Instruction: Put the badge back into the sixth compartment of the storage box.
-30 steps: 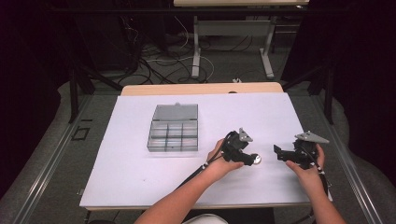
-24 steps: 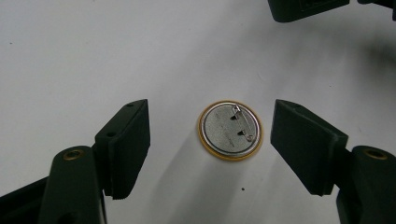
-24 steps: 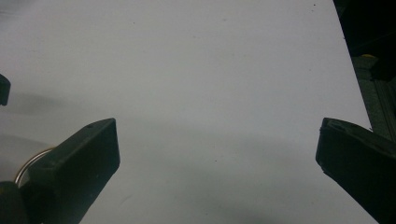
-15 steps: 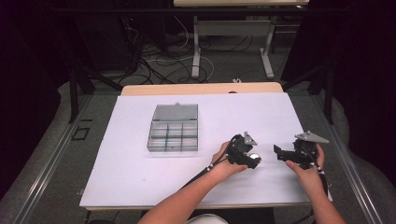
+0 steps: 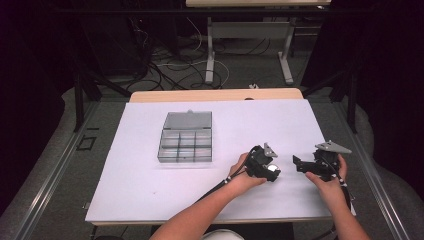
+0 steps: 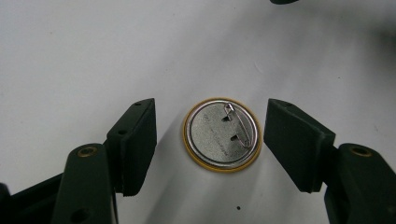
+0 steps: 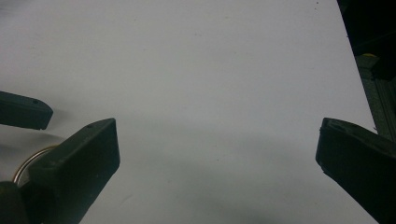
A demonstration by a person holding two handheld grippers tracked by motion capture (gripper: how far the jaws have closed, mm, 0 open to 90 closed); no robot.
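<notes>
A round pin badge [image 6: 221,135] lies back-up on the white table, its silver back and safety pin showing inside a yellow rim. My left gripper [image 6: 210,140] hangs over it, open, with one jaw on each side of the badge and neither touching it. In the high view the left gripper [image 5: 270,171] is right of the table's middle, near the front. My right gripper [image 5: 298,164] is held a short way to its right, open and empty [image 7: 217,158]. The badge's edge [image 7: 28,163] peeks out behind the right gripper's left jaw.
A clear plastic compartment box [image 5: 186,138] with its lid open lies left of the table's middle. The white table top [image 5: 150,190] ends in a front edge close to both hands. Cables and table legs are on the floor beyond the far edge.
My left gripper has moved right and down toward the front, and now straddles the badge. The right gripper has stayed where it was.
</notes>
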